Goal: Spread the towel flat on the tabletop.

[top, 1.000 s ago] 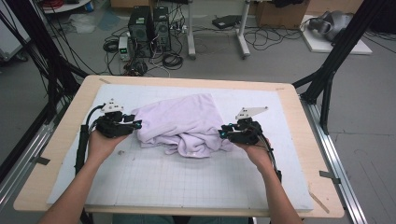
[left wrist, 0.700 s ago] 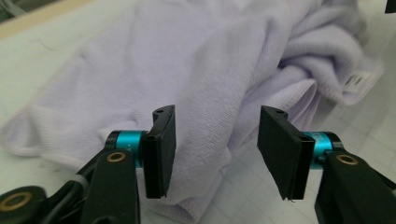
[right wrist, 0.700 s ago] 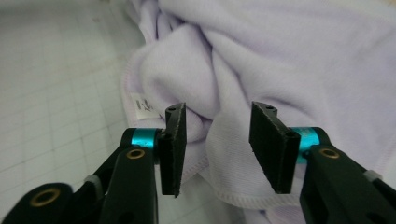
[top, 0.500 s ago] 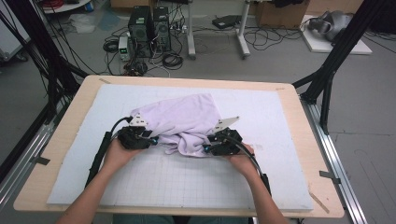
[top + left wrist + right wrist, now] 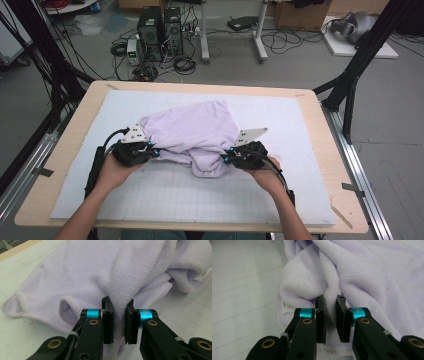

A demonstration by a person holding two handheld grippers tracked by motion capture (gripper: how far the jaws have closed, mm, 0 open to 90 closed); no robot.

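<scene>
- Centrally, a lilac towel point(image 5: 192, 132) lies crumpled on the white gridded mat point(image 5: 300, 130) that covers the wooden tabletop point(image 5: 325, 150), with its bulk bunched toward the person's side.
- Its near edge hangs in folds; the hemmed border point(image 5: 37, 315) shows in the left gripper view, and a small white label point(image 5: 286, 305) shows in the right gripper view.
- At the towel's left side, the left gripper point(image 5: 152, 151) has its jaws clamped on a ridge of cloth point(image 5: 119, 315).
- At the towel's right side, the right gripper point(image 5: 226, 160) has its jaws pinched on another fold point(image 5: 330, 300).
- Both hands rest low on the mat, the left hand point(image 5: 112, 172) and right hand point(image 5: 265, 177) well apart.
</scene>
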